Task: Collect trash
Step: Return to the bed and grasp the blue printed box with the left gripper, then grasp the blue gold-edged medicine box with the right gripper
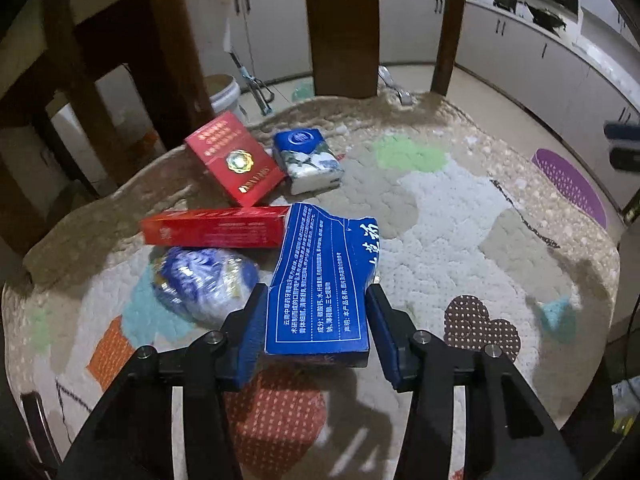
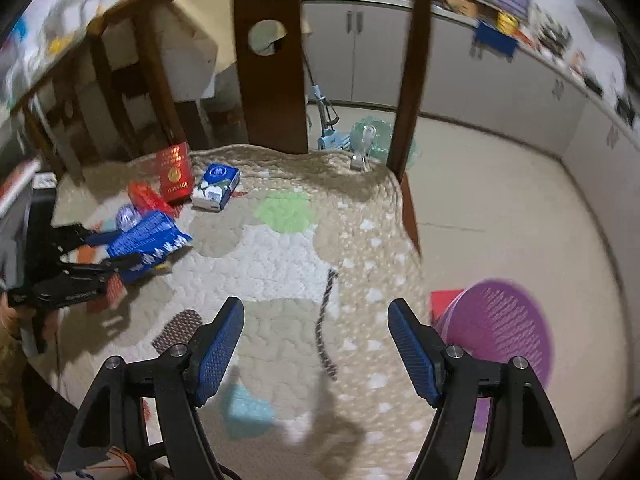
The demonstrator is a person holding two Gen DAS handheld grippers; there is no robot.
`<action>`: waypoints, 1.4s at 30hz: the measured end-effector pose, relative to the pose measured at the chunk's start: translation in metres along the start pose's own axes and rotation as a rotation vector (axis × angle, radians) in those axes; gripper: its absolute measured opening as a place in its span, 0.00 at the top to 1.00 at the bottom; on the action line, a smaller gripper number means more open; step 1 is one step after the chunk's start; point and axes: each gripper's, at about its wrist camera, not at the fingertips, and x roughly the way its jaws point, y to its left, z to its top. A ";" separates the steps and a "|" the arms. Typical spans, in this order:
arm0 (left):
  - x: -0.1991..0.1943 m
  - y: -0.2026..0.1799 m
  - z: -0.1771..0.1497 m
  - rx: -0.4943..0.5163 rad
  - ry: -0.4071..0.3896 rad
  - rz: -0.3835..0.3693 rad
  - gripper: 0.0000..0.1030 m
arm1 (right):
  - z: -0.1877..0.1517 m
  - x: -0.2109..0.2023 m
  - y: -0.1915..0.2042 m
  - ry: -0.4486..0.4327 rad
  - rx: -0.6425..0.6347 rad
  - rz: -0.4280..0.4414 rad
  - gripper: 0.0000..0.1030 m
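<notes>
My left gripper [image 1: 316, 308] is shut on a torn blue box [image 1: 324, 280] with white print, held just above the patterned seat cushion [image 1: 440, 216]. The same box [image 2: 148, 240] and the left gripper [image 2: 108, 252] show at the left of the right wrist view. Beside it lie a long red box [image 1: 216, 227], a red cigarette pack [image 1: 234, 158], a blue-white tissue pack [image 1: 308, 158] and a crumpled blue-white wrapper [image 1: 204, 284]. My right gripper [image 2: 316, 340] is open and empty above the cushion's front. A purple basket [image 2: 500, 332] stands on the floor to its right.
The cushion lies on a wooden chair with a dark backrest [image 1: 340, 28]. A white bucket [image 1: 222, 94] and a mop stand on the floor behind. Grey cabinets [image 1: 520, 60] line the far wall. The purple basket [image 1: 572, 184] shows off the chair's right.
</notes>
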 end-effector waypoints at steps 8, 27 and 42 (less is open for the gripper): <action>-0.030 0.045 -0.018 -0.145 -0.057 0.013 0.53 | 0.099 -0.005 0.027 0.067 -0.175 -0.174 0.19; -0.055 0.105 -0.098 -0.308 -0.020 0.124 0.53 | 0.045 0.133 0.128 0.079 0.057 0.440 0.17; -0.044 0.113 -0.120 -0.394 -0.002 0.058 0.53 | 0.051 0.179 0.190 0.219 -0.156 0.615 0.16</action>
